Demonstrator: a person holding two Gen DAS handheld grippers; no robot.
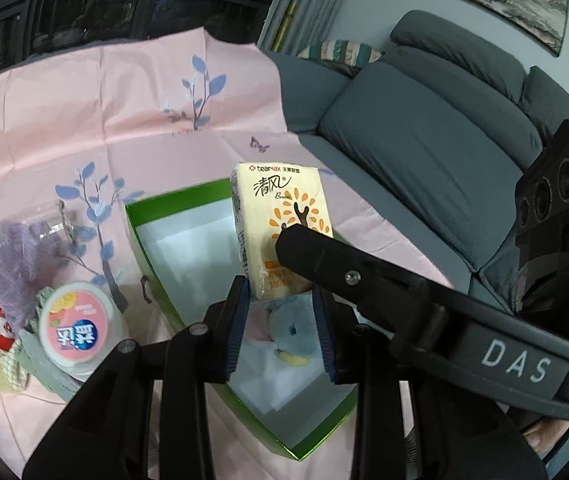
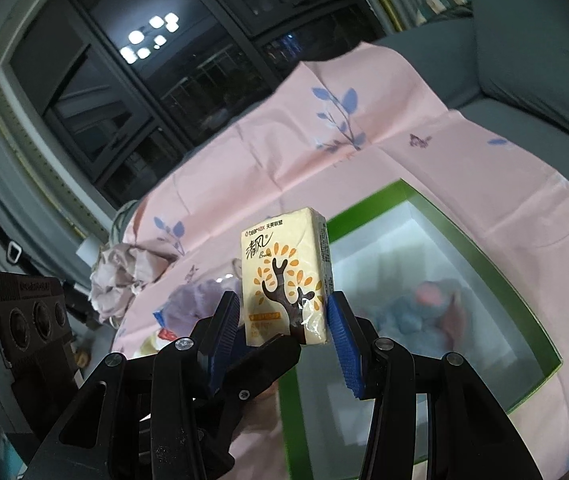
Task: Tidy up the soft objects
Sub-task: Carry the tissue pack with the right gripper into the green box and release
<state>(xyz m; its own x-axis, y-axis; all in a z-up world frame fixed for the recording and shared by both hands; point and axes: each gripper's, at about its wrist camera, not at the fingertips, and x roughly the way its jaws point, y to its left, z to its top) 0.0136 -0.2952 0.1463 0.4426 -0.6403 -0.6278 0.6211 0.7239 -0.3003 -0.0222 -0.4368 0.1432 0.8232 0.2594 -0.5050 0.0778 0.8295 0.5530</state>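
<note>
The tissue pack [image 2: 284, 276] stands tall, held by both tongs: the right tongs [image 2: 284, 312] squeeze its sides, the left tongs [image 1: 280, 300] pinch its bottom. The green box [image 2: 500, 264] waits lower right.

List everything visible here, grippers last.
tissue pack: 1, yellow with brown tree, held above the box
box: 1, green with white inside, on the cloth
soft toy: 1, blue and pink, inside the box
cloth: 1, pink with blue leaves, under the box
tub: 1, white with pink lid, left of the box
mesh puff: 1, purple, beside the tub
sofa: 1, grey, right of the cloth
cushion: 1, striped, on the sofa
left gripper: 1, black, blue pads, shut on the tissue pack
right gripper: 1, black, blue pads, shut on the tissue pack
</note>
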